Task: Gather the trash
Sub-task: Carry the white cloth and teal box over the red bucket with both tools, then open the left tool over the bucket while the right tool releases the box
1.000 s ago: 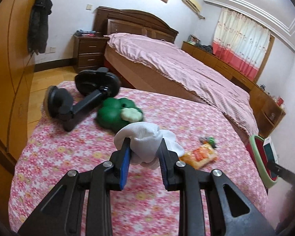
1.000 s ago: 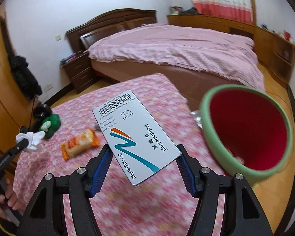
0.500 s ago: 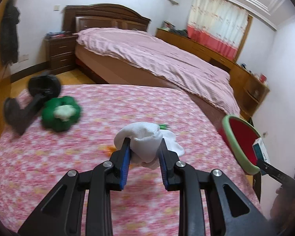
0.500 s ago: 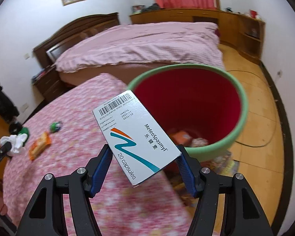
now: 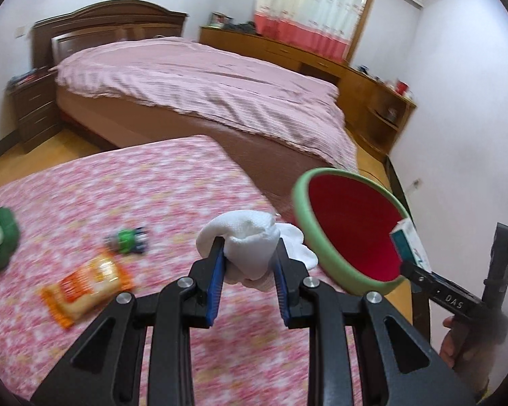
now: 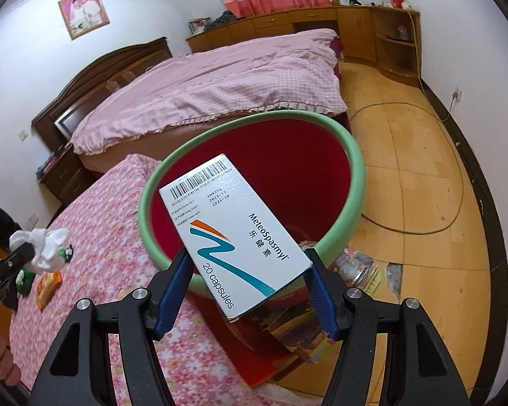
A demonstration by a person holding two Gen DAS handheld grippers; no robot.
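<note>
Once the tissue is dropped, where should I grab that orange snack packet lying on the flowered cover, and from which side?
Take the orange snack packet across its narrow width, near the middle, coming down from above. It lies flat on the flowered cover at a slant, so turn the hand-held gripper until its fingers straddle the two long edges. The crimped ends look too thin to hold well.

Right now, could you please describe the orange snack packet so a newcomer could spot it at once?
Find the pink floral table cover in front of the big bed. The orange snack packet lies flat on it, beside a small green toy. It is the only orange, crinkly wrapper there.
</note>
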